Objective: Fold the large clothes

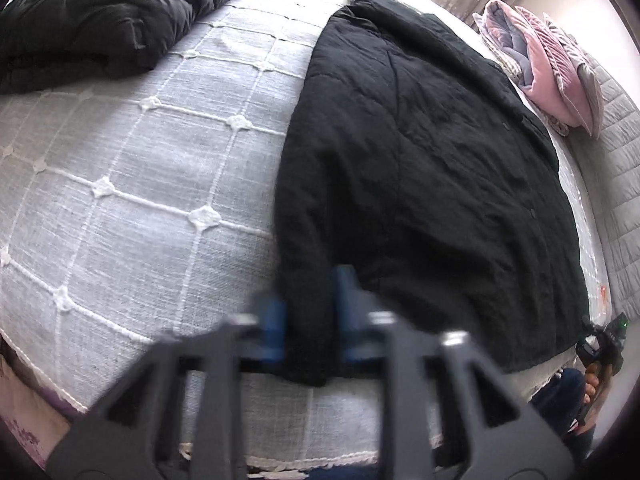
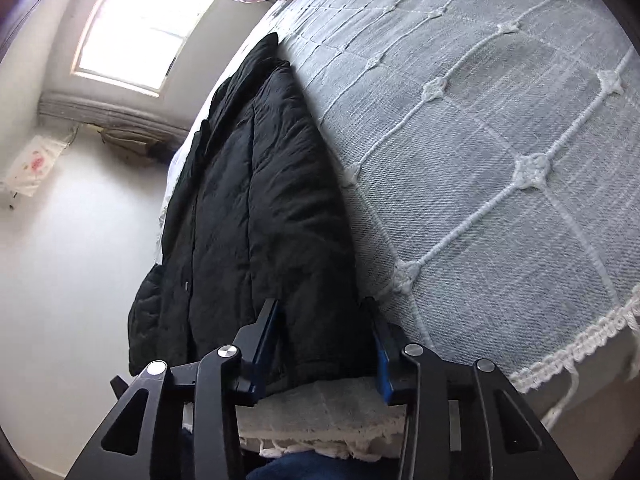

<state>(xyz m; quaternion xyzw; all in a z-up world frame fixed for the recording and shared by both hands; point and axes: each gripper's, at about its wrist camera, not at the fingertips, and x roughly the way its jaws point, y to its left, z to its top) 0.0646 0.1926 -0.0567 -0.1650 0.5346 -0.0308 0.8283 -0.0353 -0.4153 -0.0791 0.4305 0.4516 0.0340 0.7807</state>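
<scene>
As it looks padded, coat (image 1: 432, 168) likely soft, bulky; grip hem corners | left gripper (image 1: 308, 316) narrow astride hem; right gripper (image 2: 324, 340) wide astride hem

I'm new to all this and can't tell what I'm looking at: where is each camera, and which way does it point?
Left wrist: sits on the left gripper, looking along the bed over the black coat; the person's right hand shows.
Right wrist: sits on the right gripper, tilted sideways, looking along the coat toward a window.
Shared: coat, bed, pink bedding.
</scene>
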